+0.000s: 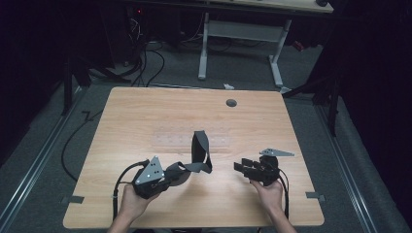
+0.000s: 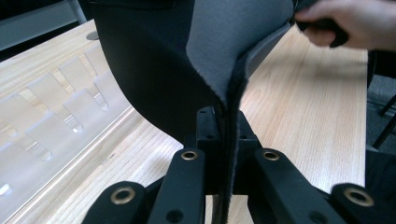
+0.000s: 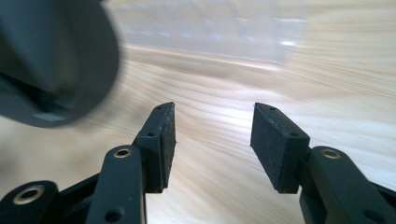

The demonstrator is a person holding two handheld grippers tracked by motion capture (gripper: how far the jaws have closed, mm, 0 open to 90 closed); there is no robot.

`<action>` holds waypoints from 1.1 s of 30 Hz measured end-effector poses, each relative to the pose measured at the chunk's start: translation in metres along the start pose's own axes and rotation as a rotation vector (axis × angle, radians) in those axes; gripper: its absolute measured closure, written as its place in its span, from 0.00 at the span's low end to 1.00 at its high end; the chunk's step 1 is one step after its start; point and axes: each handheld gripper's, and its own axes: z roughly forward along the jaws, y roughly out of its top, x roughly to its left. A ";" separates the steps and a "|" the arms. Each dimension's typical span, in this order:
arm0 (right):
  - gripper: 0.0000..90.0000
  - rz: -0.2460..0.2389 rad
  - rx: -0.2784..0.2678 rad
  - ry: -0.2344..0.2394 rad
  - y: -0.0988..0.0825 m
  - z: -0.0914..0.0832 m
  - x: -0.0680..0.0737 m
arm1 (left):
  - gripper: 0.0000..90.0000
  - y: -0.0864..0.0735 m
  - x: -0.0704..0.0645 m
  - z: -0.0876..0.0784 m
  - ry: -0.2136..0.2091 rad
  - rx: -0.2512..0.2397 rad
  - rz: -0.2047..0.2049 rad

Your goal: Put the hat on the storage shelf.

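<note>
Tightly between left gripper's (image 2: 223, 140) jaws, dark fabric strip (image 2: 219, 56).

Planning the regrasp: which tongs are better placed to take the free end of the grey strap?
Right. The right tongs are open and empty beside the grey strap; the left tongs are already shut on its other end.

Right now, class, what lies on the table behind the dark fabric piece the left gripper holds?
Behind the dark fabric piece lies a clear plastic tray on the table. The fabric covers the tray's middle, so any contents there stay unseen.

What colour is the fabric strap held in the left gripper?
Dark grey to black, seen best in the left gripper view: fabric strap, left gripper.
</note>
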 end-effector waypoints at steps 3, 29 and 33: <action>0.54 -0.021 0.008 -0.086 -0.009 0.001 -0.009 | 0.96 0.004 0.003 -0.002 0.007 -0.024 -0.028; 0.46 -0.082 0.023 -0.414 -0.031 -0.003 -0.045 | 0.96 0.038 0.031 -0.022 0.114 -0.165 -0.088; 0.46 -0.096 0.030 -0.429 -0.031 -0.002 -0.044 | 0.96 0.041 0.035 -0.022 0.128 -0.176 -0.091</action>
